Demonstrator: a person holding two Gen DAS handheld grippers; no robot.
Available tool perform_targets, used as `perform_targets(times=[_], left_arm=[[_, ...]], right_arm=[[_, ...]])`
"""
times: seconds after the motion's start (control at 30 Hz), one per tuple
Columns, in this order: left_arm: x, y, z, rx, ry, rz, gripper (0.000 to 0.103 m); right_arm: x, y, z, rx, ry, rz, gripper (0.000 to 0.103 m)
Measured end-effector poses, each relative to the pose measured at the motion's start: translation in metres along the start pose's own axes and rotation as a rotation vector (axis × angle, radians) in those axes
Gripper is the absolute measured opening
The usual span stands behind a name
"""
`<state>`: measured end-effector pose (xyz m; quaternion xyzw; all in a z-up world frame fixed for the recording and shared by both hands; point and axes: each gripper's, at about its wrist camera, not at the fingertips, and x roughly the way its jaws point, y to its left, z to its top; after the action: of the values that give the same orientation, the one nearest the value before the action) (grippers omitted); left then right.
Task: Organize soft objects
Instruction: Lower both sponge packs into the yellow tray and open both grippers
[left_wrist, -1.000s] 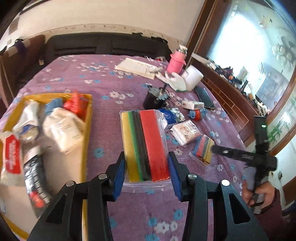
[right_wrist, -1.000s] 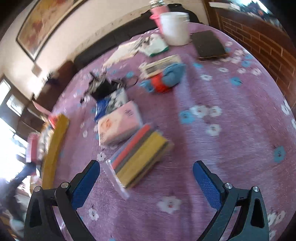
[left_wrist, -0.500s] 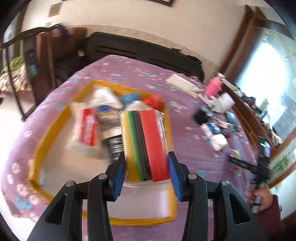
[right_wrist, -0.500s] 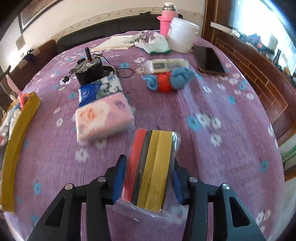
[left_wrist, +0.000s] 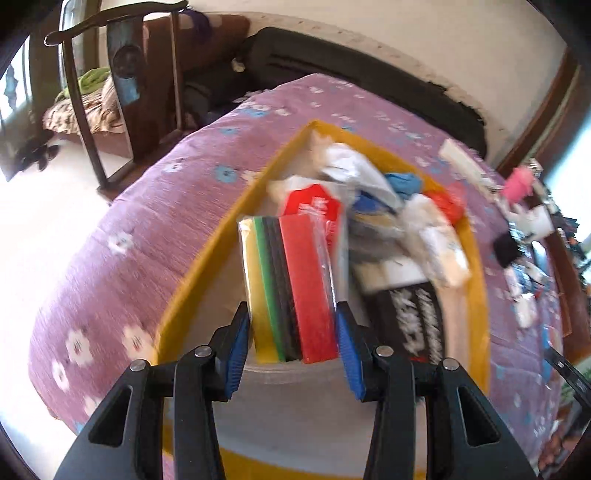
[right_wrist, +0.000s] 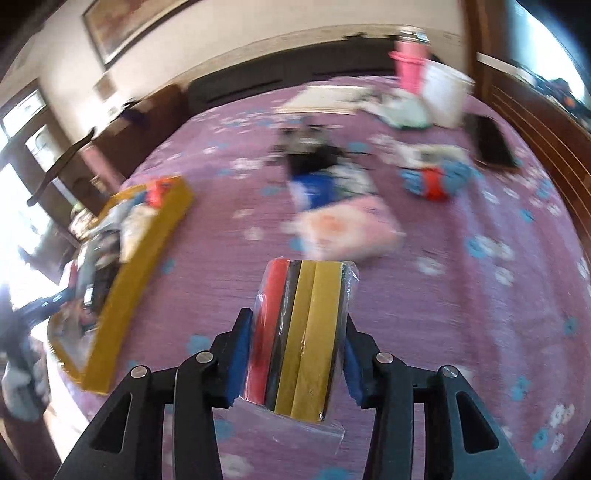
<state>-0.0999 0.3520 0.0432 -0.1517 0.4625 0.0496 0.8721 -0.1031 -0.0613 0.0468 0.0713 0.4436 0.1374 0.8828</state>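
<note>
- Your left fingers, just easing open, hold a sponge pack over the half-filled tray.
- Your right fingers grip another pack.
- Tissues, probably, remain on the bench.

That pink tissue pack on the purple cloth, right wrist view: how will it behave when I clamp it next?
The pink tissue pack looks puffy and film-wrapped, so it will likely squash under the pads and may slip. It lies flat and broad, so rolling or tipping seems unlikely. It is probably light for its size, like the striped sponge pack now squeezed in the right tool.
</note>
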Motion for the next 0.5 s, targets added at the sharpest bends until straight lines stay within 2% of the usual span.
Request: perform_targets(times=[0.1, 0.3, 0.4, 0.5], left_arm=[[0.000, 0.003, 0.006, -0.013, -0.002, 0.008, 0.058], [-0.043, 0.003, -0.015, 0.015, -0.147, -0.022, 0.076], [-0.062, 0.009, -0.027, 0.008, -0.210, -0.012, 0.080], [-0.072, 0.020, -0.038, -0.018, -0.230, -0.018, 0.080]], right_arm=[[0.006, 0.039, 0.010, -0.062, 0.006, 0.060, 0.048], [0.030, 0.126, 0.029, -0.226, 0.043, 0.150, 0.048], [0.056, 0.166, 0.035, -0.301, 0.079, 0.159, 0.048], [0.086, 0.191, 0.042, -0.336, 0.113, 0.152, 0.049]])
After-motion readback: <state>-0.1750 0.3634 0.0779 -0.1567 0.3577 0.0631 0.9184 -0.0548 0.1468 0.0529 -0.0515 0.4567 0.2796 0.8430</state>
